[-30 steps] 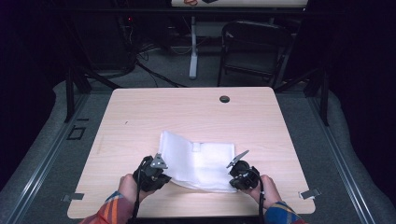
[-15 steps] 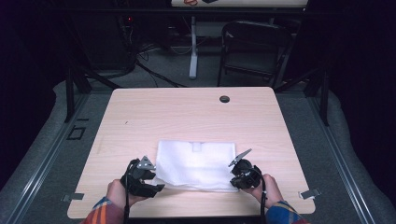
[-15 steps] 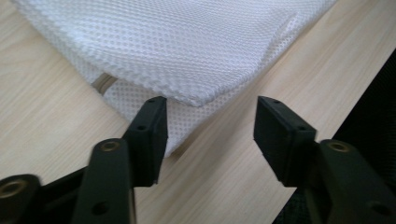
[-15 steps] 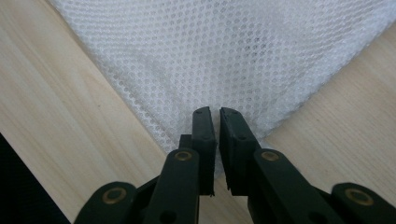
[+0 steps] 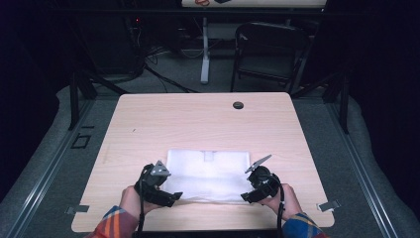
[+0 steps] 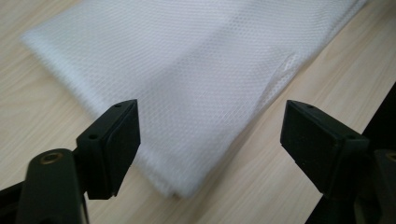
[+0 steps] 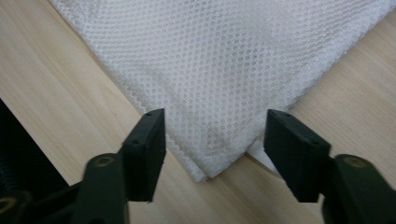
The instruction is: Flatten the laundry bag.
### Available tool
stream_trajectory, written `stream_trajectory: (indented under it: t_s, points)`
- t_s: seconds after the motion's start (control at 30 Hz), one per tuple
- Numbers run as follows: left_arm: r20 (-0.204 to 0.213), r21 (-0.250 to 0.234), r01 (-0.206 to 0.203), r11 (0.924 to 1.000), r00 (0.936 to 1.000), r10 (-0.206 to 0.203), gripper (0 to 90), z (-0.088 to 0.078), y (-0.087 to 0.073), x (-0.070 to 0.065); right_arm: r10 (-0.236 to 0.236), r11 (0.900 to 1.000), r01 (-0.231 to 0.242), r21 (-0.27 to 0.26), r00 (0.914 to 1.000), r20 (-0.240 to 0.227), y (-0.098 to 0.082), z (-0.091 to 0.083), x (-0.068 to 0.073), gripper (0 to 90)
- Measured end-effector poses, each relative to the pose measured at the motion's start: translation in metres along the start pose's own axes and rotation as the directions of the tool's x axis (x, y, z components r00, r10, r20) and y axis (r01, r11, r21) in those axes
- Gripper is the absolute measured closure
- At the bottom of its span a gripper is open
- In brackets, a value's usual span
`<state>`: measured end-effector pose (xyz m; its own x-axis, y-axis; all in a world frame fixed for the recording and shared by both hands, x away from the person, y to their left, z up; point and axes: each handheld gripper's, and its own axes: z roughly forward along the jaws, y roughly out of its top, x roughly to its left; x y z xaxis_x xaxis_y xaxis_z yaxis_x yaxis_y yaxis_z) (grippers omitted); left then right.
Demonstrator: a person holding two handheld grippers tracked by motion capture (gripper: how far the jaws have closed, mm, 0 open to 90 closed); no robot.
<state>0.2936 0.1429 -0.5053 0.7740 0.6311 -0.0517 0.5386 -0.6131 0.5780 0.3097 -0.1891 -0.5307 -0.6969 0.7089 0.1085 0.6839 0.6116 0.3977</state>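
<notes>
**Both grippers let go of folded mesh cloth**

A white mesh cloth (image 5: 208, 170) lies flat in a neat rectangle on the near half of the wooden table (image 5: 198, 119), a small tab showing at its far edge. At the cloth's near left corner, the left gripper (image 5: 171, 196) has just been opening its jaws; in the left gripper view they stand wide apart on either side of the folded corner (image 6: 187, 116), with the fabric between them but untouched. A second ago that left side of the cloth was lifted and turned over; now it rests level with the rest. At the near right corner, the right gripper (image 5: 246, 195) has likewise just been opening, its jaws flanking the corner tip (image 7: 210, 154) without pressing on it. With both corners released and the layers lying square, the fold appears complete; the hands look ready to draw back or take a fresh hold for another fold.
</notes>
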Motion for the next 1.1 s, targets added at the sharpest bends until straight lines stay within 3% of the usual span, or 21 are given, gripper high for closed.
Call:
stream_trajectory:
  t_s: [0.13,0.3,0.4,0.47,0.6,0.67,0.7,0.77,0.83,0.87,0.97,1.1]
  points:
    - [0.046,0.029,-0.049,0.9984,0.9978,0.048,17.5,0.020,0.012,-0.012,0.003,1.000,-0.004,-0.027,1.0000,-0.008,0.000,-0.003,0.002,23.6]
    - [0.095,0.064,-0.114,0.9914,0.9896,0.108,19.1,0.043,0.024,-0.025,0.010,0.998,-0.010,-0.056,1.0000,-0.001,0.001,-0.007,0.002,21.1]
    - [0.109,0.091,-0.158,0.9833,0.9830,0.148,24.0,0.057,0.031,-0.032,0.003,0.998,-0.004,-0.064,1.0000,-0.009,0.001,-0.008,0.001,21.7]
    - [0.122,0.103,-0.187,0.9769,0.9771,0.175,35.9,0.064,0.034,-0.036,0.001,0.998,-0.002,-0.062,0.9999,-0.013,0.001,-0.008,0.001,22.9]
    - [0.110,0.114,-0.218,0.9692,0.9724,0.206,44.5,0.075,0.039,-0.042,0.002,0.999,-0.003,-0.052,0.9998,-0.018,0.000,-0.008,0.001,24.5]
    - [0.111,0.141,-0.247,0.9588,0.9662,0.233,50.3,0.080,0.041,-0.045,0.001,0.998,-0.002,-0.055,0.9998,-0.020,0.000,-0.008,0.001,24.9]
    - [0.096,0.155,-0.272,0.9496,0.9609,0.260,52.1,0.083,0.040,-0.047,0.004,0.999,-0.005,-0.050,0.9998,-0.020,0.000,-0.009,0.001,25.4]
    - [0.114,0.184,-0.305,0.9344,0.9508,0.288,57.7,0.088,0.038,-0.050,0.003,0.998,-0.005,-0.055,0.9996,-0.028,0.000,-0.009,0.001,25.8]
    - [0.104,0.181,-0.323,0.9291,0.9456,0.308,60.6,0.088,0.037,-0.052,0.002,0.999,-0.004,-0.046,0.9996,-0.028,0.000,-0.009,0.002,28.5]
    - [0.113,0.174,-0.329,0.9281,0.9430,0.313,63.4,0.087,0.037,-0.051,0.001,0.998,-0.003,-0.057,0.9995,-0.030,-0.001,-0.008,0.002,28.9]
    - [0.121,0.168,-0.322,0.9317,0.9446,0.305,69.9,0.087,0.036,-0.050,-0.001,0.998,0.000,-0.057,0.9994,-0.034,-0.001,-0.009,0.002,34.0]
    - [0.144,0.150,-0.293,0.9444,0.9515,0.272,76.9,0.087,0.036,-0.045,-0.012,0.998,0.010,-0.058,0.9992,-0.038,-0.001,-0.010,0.005,39.9]
